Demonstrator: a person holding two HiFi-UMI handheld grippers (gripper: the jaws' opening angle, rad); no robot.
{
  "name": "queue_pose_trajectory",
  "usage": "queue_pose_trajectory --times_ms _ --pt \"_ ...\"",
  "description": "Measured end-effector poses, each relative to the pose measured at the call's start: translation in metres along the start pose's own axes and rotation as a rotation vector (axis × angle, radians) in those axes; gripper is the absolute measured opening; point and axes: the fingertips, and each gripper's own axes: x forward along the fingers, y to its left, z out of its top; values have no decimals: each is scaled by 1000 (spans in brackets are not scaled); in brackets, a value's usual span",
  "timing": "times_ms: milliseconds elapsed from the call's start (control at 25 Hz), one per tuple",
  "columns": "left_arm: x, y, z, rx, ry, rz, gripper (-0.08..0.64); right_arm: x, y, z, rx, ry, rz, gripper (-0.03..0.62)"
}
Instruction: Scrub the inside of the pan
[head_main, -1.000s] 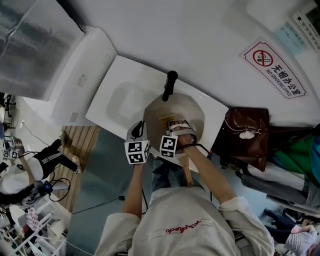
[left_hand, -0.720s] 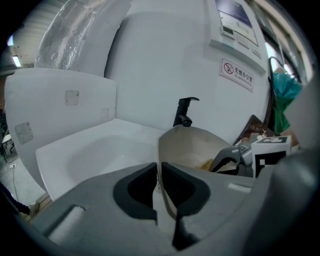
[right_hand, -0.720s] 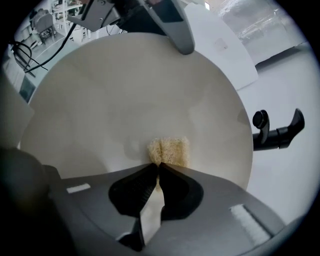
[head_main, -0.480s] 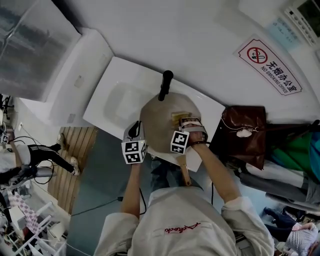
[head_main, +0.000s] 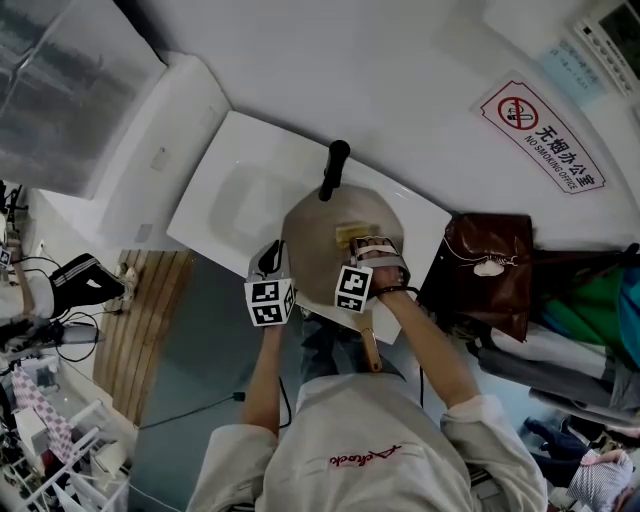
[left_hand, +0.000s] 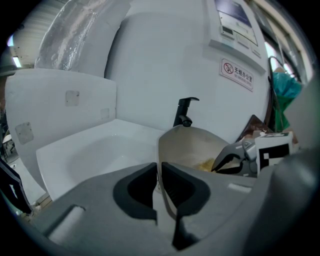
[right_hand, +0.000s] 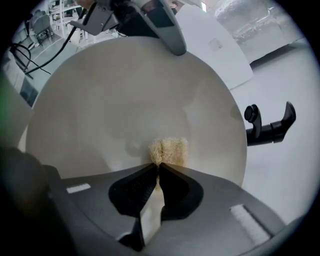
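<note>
From the head view, your pan (head_main: 325, 225) sits over the sink (head_main: 225, 200), just on your side of the black faucet (head_main: 335, 170). Its long axis runs from the faucet straight back toward you, with the wooden handle (head_main: 371, 346) pointing at your body. Your left gripper (head_main: 272, 262) is at the rim on the side away from the faucet. Your right gripper (head_main: 362, 250) is inside the bowl.

In the left gripper view, your left gripper (left_hand: 159, 167) has its jaws pinched on the pan's (left_hand: 192, 145) thin rim, with the faucet (left_hand: 184, 111) beyond it.

In the right gripper view, your right gripper (right_hand: 159, 167) has its jaws clamped on a yellowish scrub pad (right_hand: 169, 150). The pad presses against the pan's (right_hand: 125, 95) inner face, with the faucet (right_hand: 270, 127) off to the side.
</note>
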Motion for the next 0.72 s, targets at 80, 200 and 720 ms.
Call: queue_pose_trajectory --times_ms 80,200,720 --pt "2 0 0 -4 1 -1 31 -3 3 16 -7 -24 5 26" --pt "3 0 0 -7 2 -2 31 -8 9 45 -20 -64 14 26" --pt "2 0 -1 -8 1 -5 31 -8 31 95 -66 -108 49 26"
